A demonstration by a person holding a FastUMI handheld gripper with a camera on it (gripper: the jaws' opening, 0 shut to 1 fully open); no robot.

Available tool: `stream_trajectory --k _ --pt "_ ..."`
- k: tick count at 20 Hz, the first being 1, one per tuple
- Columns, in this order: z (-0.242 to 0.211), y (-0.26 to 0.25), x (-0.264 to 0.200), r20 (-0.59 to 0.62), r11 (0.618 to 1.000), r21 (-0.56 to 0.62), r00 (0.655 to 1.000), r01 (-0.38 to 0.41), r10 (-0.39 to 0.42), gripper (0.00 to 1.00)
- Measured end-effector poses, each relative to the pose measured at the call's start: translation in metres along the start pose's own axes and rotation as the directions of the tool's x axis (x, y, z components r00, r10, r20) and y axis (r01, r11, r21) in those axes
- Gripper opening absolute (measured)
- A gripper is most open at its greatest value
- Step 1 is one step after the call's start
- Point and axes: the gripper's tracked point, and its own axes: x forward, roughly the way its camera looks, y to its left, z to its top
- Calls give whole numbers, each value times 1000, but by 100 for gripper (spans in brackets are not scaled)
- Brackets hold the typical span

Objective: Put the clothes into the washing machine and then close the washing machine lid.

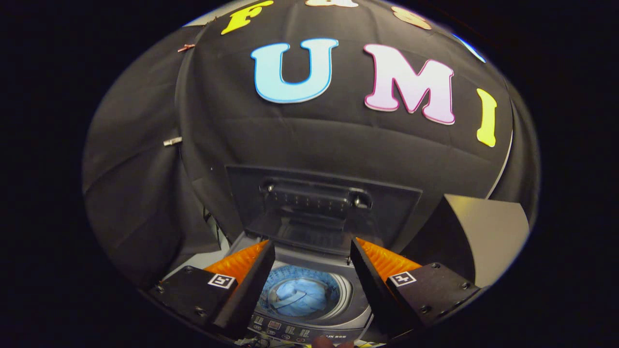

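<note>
Backdrop: black cloth wall (232,135) is hanging behind and to the side of the machine, with a pale panel (488,232) leaning in beyond one finger.
Washing machine (338,290): it is sitting low, just ahead of and below the fingers, its control strip (285,331) facing the camera.
Lid (319,208): it is standing raised at the back of the opening, leaning toward the cloth wall, so the tub is lying open.
Clothes (302,296): a light blue bundle is lying at the bottom of the drum (333,285), showing in the gap between the two fingers.
Gripper (312,268): its fingers are spread well apart and are gripping nothing; they are hovering above the tub mouth, apart from the lid.
Done, as I judge it: the loading step is looking finished, since the garment is resting inside and the fingers are carrying nothing.
Left, as I judge it: the lid is waiting to be brought down over the opening; nothing is touching it yet.
Unclear: whether more clothes are waiting outside the machine cannot be told.
</note>
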Motion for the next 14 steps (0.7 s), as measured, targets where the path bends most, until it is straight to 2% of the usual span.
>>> stream_trajectory --k 3,7,10,14 --pt "43 -4 -15 133 1000 -2 991 13 -12 99" --pt "100 -9 -29 321 999 -28 947 28 -17 99" --pt "133 -19 -26 389 1000 0 921 23 -22 99" --pt "173 -47 -10 432 994 85 896 67 -98 99"
